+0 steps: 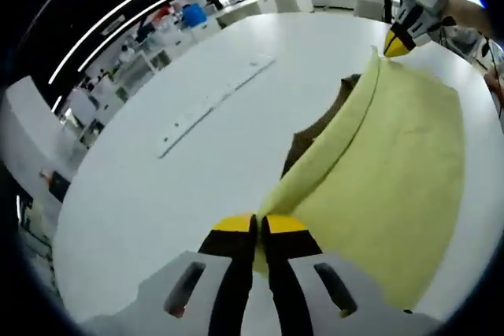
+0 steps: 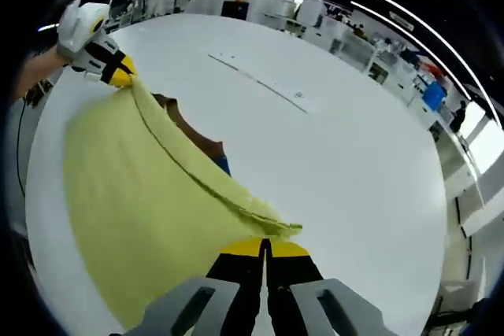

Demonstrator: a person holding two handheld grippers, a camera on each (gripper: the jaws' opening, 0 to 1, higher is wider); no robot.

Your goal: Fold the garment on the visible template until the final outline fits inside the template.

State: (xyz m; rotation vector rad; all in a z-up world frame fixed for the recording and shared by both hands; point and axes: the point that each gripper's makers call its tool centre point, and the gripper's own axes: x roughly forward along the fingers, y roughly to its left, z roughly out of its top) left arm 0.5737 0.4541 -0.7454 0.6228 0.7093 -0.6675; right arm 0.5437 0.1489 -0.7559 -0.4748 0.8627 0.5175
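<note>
Brown template (image 1: 319,127) mostly under garment (image 1: 394,171)

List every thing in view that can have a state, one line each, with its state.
Left gripper: shut on the yellow garment's edge.
Right gripper: shut on the yellow garment's edge.
Yellow garment: one edge lifted between the two grippers, the rest draped on the table.
Brown template: lying flat, partly covered by the garment.
White table: bearing the garment and template.

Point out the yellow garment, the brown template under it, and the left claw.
yellow garment (image 1: 394,171), left gripper view, on its broad flat panel.
brown template (image 1: 324,120), left gripper view, on the strip exposed beside the lifted edge.
left claw (image 1: 259,224), left gripper view, between its yellow tips.
</note>
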